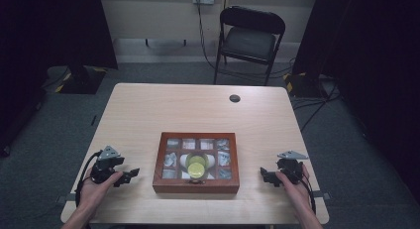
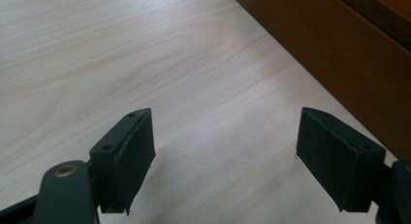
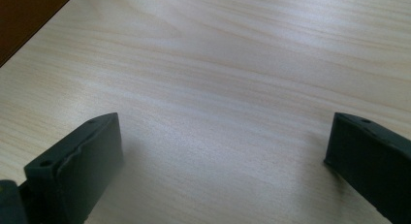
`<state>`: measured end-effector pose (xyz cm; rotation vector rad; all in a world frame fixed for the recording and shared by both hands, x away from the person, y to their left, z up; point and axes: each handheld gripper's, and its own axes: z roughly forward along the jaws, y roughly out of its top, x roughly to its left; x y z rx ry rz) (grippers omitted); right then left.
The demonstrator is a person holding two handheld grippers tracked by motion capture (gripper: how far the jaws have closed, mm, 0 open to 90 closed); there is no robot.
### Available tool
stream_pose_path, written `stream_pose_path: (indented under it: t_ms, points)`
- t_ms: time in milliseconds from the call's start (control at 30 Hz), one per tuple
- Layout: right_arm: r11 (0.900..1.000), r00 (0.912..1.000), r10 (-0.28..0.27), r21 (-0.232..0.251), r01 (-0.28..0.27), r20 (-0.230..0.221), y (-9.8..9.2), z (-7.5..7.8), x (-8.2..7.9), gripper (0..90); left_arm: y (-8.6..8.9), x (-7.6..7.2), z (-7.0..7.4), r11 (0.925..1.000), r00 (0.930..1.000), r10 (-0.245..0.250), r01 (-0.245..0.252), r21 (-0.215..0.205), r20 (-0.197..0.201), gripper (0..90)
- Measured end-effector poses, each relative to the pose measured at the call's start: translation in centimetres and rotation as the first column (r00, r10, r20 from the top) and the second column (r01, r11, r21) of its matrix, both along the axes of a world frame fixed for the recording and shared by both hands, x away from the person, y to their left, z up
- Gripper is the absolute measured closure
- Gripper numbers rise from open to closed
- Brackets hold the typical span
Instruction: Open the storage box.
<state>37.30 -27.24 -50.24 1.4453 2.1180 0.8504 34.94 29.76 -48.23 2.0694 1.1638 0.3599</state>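
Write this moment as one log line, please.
left gripper: open, empty | right gripper: open, empty | wooden box: between them, untouched | yellow lid: on box

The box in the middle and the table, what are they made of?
The box looks like reddish-brown wood with a smooth, maybe varnished finish; its lid seems to be clear panes, probably glass or plastic, since the compartments show through. The table looks like pale wood or a wood-look laminate: the left gripper view shows fine grain lines and a soft sheen.

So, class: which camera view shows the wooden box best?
The high view: the whole wooden box with its compartmented glass lid. The left gripper view catches one brown side wall; the right gripper view just a dark corner.
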Motion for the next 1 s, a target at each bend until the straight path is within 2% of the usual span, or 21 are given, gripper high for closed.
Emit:
stream_pose_path:
  t_ms: [100,167,300,400,533,600,633,800,867,1000]
  points:
    - [1.000,1.0000,0.004,0.000,-0.004,-0.001,0.0,0.0,0.0,0.0,-0.2,-0.1,0.2,0.9999,1.0000,-0.006,0.006,-0.008,-0.002,21.8]
    - [1.000,1.0000,0.009,-0.001,-0.009,-0.001,0.0,0.0,0.0,0.0,-0.3,-0.2,0.7,0.9985,0.9997,-0.026,0.026,-0.049,-0.001,21.8]
    - [1.000,0.9996,0.027,-0.001,-0.027,-0.001,0.0,0.0,0.0,0.0,-0.6,-0.8,1.5,0.9971,0.9977,-0.061,0.062,-0.045,0.030,22.2]
    - [0.999,0.9991,0.043,0.000,-0.043,0.000,0.0,0.0,-0.1,0.0,-0.8,-1.1,1.8,0.9945,0.9966,-0.072,0.075,-0.074,0.039,22.8]
    - [0.999,0.9990,0.044,0.000,-0.044,0.000,0.0,0.0,-0.1,0.0,-1.1,-1.2,2.0,0.9934,0.9958,-0.079,0.083,-0.080,0.046,24.1]
    - [0.999,0.9990,0.045,-0.002,-0.045,0.000,0.0,0.0,0.0,0.0,-1.2,-1.4,2.5,0.9919,0.9957,-0.056,0.064,-0.110,0.075,24.1]
    - [0.999,0.9989,0.046,-0.002,-0.046,0.000,0.0,0.0,0.0,0.0,-1.3,-1.4,2.6,0.9908,0.9957,-0.054,0.063,-0.120,0.075,24.3]
    - [0.999,0.9986,0.053,-0.002,-0.053,-0.004,0.0,0.0,0.1,0.0,-1.7,-1.6,3.2,0.9891,0.9934,-0.076,0.086,-0.119,0.085,27.9]
    - [0.998,0.9978,0.065,-0.002,-0.065,-0.010,0.0,0.1,0.2,0.0,-2.3,-1.5,3.6,0.9901,0.9914,-0.088,0.098,-0.100,0.096,28.5]
    - [0.996,0.9963,0.086,-0.001,-0.086,-0.001,-0.1,0.0,0.2,0.0,-3.1,-1.3,4.0,0.9877,0.9881,-0.124,0.132,-0.085,0.091,28.5]
